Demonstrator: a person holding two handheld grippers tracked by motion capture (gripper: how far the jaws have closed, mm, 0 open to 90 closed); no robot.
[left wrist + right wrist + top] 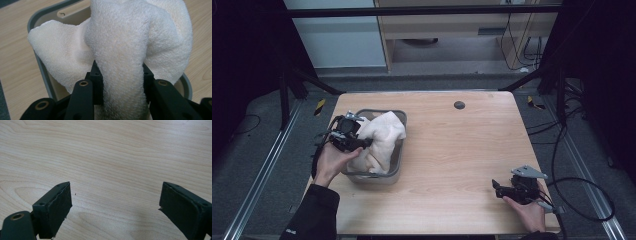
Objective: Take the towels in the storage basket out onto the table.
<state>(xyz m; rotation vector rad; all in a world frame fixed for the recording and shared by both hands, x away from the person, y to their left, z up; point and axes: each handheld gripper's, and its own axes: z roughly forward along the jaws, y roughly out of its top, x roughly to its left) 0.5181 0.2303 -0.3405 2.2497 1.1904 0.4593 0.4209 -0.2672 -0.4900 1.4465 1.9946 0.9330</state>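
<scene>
Since the grey bin (398, 165) is the fixed reference, everything below is placed relative to it. Bin sits on the left half of the wooden surface (452, 150), long axis running away from the person. Left gripper (362, 143) is over the bin's left rim, tips pointing in over the bin's middle. It's clamped on the cream towel (379, 140): in the left gripper view a thick fold of towel (122, 75) is pinched between the two black jaws, pads pressing it from both sides. Towel is bunched, raised above the bin floor near the gripper; the rest drapes back down into the bin, one flap reaching toward the bin's left wall (40, 65). Can't tell whether the low end touches the bin floor. Small dark round mark (459, 105) on the surface, right of the bin and beyond its far end. Right gripper (498, 189) is well right of the bin, near the surface's front-right corner, held low by the hand (527, 207). Its jaws stand wide apart, nothing between them, bare wood grain (112, 170) beneath.
</scene>
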